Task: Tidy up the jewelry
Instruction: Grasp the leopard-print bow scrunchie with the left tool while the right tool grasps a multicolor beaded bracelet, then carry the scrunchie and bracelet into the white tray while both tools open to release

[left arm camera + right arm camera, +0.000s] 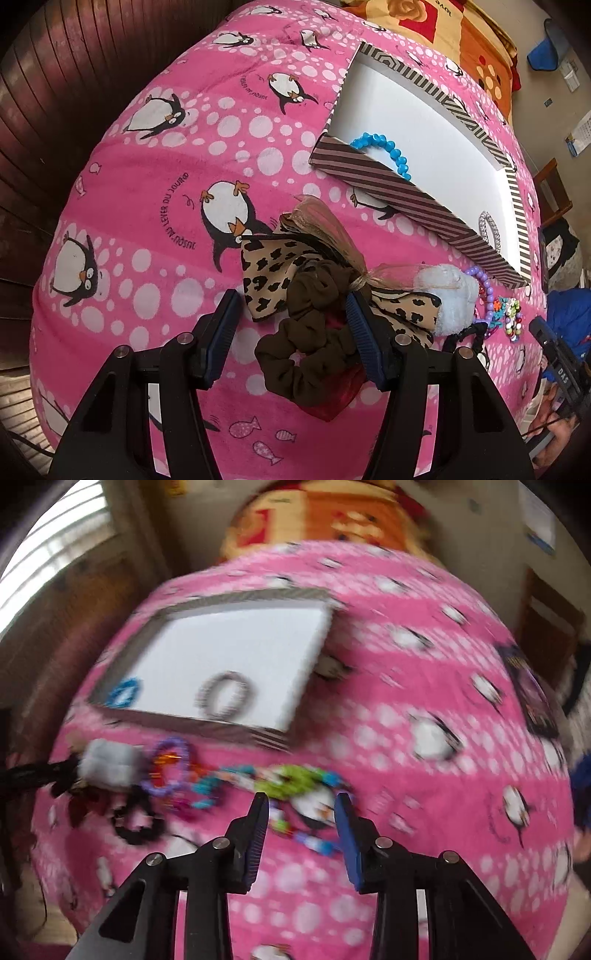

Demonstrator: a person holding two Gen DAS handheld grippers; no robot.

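Most of the white floor of the striped box is left free, with only a blue bead bracelet and a silver ring bracelet at its near wall. The blanket before it is crowded by a leopard bow, a brown scrunchie and beaded bracelets.

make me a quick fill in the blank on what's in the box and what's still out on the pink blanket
1. The striped box holds a silver bangle and a bracelet of ____ beads.
2. The brown scrunchie lies on the blanket, ____ the box.
3. The bow beside the scrunchie has a ____ print.
4. The left gripper hangs above the scrunchie with its jaws ____.

Missing words: blue; outside; leopard; open
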